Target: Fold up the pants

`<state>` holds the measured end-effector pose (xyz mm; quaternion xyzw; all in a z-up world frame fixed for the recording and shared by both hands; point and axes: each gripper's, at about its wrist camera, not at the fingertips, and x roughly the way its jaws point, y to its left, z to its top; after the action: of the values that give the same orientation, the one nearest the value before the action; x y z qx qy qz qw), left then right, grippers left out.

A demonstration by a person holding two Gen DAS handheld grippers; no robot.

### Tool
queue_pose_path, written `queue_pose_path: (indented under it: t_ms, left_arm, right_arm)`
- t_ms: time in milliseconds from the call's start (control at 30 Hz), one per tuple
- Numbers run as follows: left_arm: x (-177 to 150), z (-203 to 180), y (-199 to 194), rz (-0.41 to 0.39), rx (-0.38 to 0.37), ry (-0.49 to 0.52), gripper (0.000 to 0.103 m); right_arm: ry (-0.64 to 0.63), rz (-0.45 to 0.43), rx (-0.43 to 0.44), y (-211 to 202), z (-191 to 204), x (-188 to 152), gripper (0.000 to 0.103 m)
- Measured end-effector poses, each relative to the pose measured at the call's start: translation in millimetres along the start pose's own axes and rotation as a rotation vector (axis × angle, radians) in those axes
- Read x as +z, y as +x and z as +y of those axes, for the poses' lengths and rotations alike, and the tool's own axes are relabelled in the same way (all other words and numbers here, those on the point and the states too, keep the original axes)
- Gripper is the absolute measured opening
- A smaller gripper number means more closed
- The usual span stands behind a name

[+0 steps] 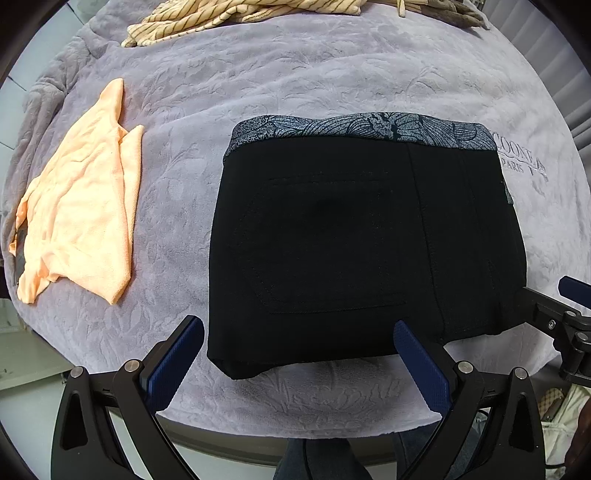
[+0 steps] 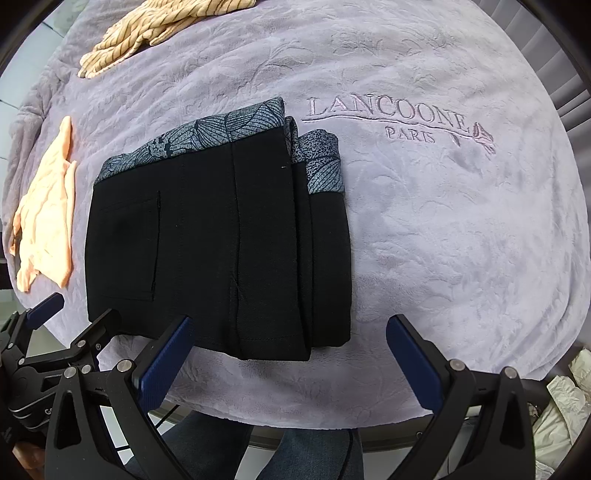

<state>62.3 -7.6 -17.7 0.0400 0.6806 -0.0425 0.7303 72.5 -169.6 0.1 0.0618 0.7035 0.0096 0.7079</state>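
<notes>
The black pants point(image 1: 351, 243) lie folded into a compact rectangle on the lilac blanket point(image 1: 258, 85), with their blue-grey patterned waistband at the far edge. They also show in the right wrist view point(image 2: 207, 251), stacked in layers. My left gripper point(image 1: 299, 347) is open and empty, just above the near edge of the pants. My right gripper point(image 2: 288, 343) is open and empty, over the near right corner of the pants. The right gripper also shows at the right edge of the left wrist view point(image 1: 569, 314), and the left gripper at the lower left of the right wrist view point(image 2: 62, 317).
A peach garment point(image 1: 81, 218) lies left of the pants. A tan striped garment point(image 1: 236, 18) lies at the far edge. The blanket carries embroidered lettering point(image 2: 391, 118) right of the pants. The table's near edge point(image 2: 332, 432) is just below the grippers.
</notes>
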Motion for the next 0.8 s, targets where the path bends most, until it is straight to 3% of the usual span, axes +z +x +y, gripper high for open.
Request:
queue_pose_path:
  t_ms: [800]
  left_arm:
    - [3.7,2.8,2.7,0.009,-0.009,0.003,0.103]
  right_arm:
    - [-0.02,0.017,-0.008,4.2,6.6,5.4,0.103]
